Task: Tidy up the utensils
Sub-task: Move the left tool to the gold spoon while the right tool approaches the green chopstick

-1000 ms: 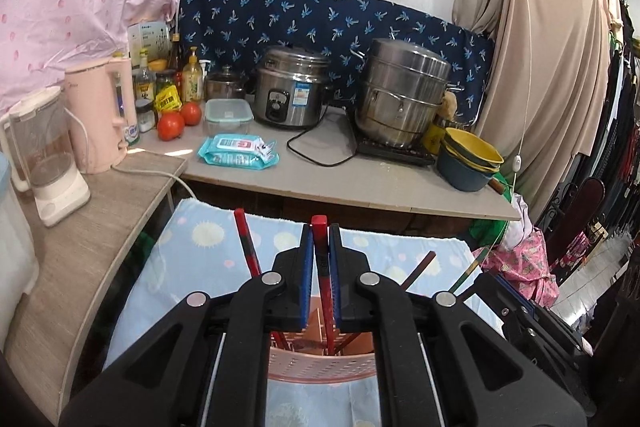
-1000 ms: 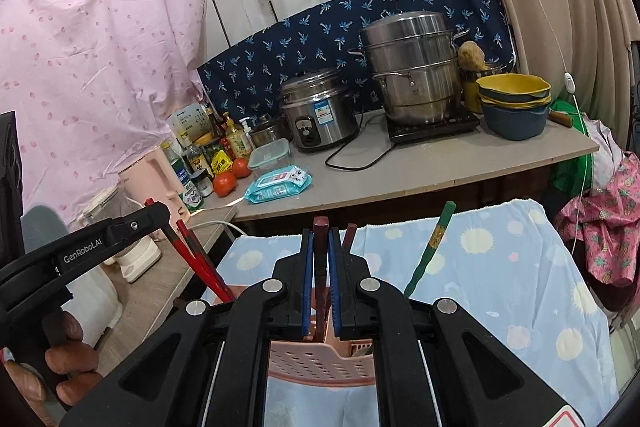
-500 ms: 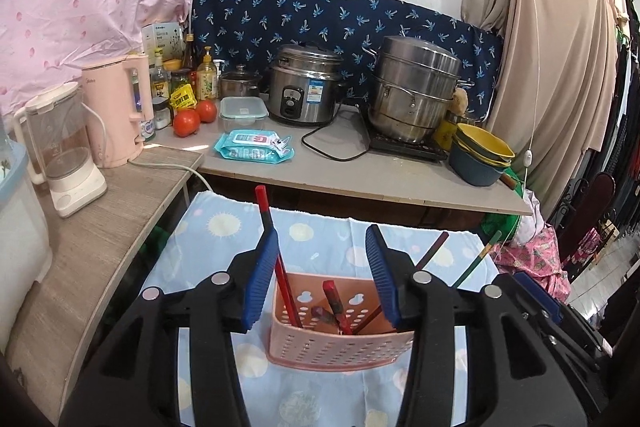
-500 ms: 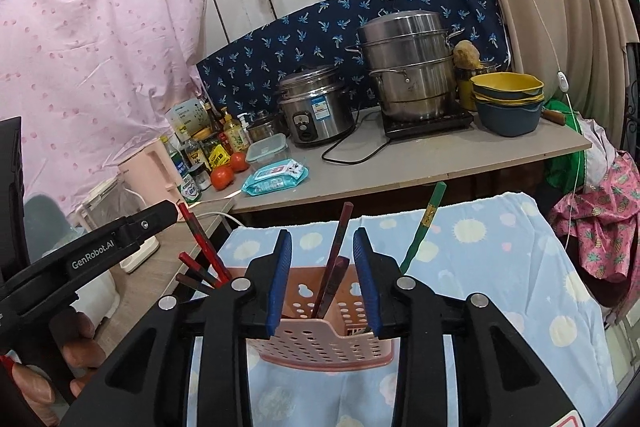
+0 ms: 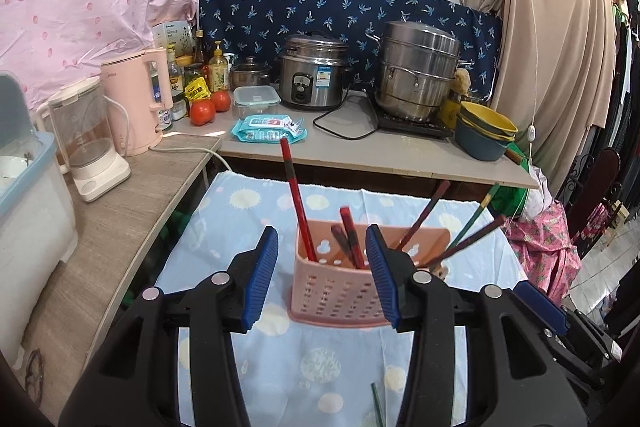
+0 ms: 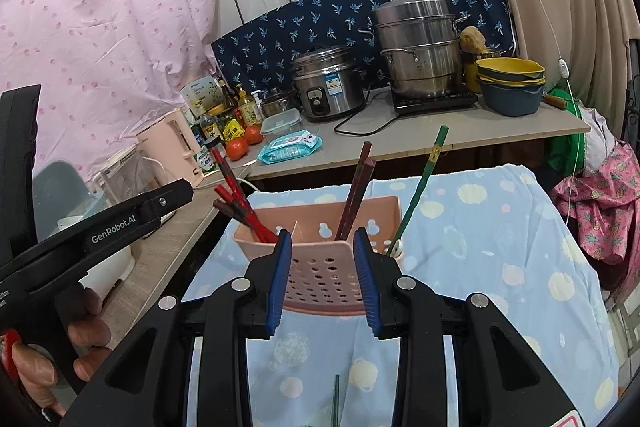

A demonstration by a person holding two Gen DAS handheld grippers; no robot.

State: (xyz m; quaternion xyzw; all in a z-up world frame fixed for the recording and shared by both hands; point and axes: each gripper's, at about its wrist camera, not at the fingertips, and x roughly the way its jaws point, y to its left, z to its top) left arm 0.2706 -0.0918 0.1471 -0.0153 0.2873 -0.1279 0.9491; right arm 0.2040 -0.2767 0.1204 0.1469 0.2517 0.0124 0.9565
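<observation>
A pink perforated utensil basket (image 5: 340, 291) stands on a blue spotted cloth (image 5: 248, 211); it also shows in the right wrist view (image 6: 320, 267). Red chopsticks (image 5: 298, 203) and dark brown chopsticks (image 6: 356, 191) lean in it, and a green chopstick (image 6: 420, 187) leans at its right end. Another green chopstick (image 6: 335, 403) lies on the cloth near me. My left gripper (image 5: 322, 275) is open and empty, just in front of the basket. My right gripper (image 6: 323, 277) is open and empty, its jaws framing the basket's near wall.
A counter (image 5: 360, 151) behind holds a rice cooker (image 5: 314, 77), a steel steamer pot (image 5: 418, 71), stacked bowls (image 5: 484, 135), wet wipes (image 5: 268, 129), tomatoes and bottles. A wooden shelf (image 5: 132, 195) on the left carries a pink kettle (image 5: 136, 103) and a blender.
Both grippers were shut on chopsticks over the basket; both have opened, dropped the chopsticks into the basket, and pulled back and up.
</observation>
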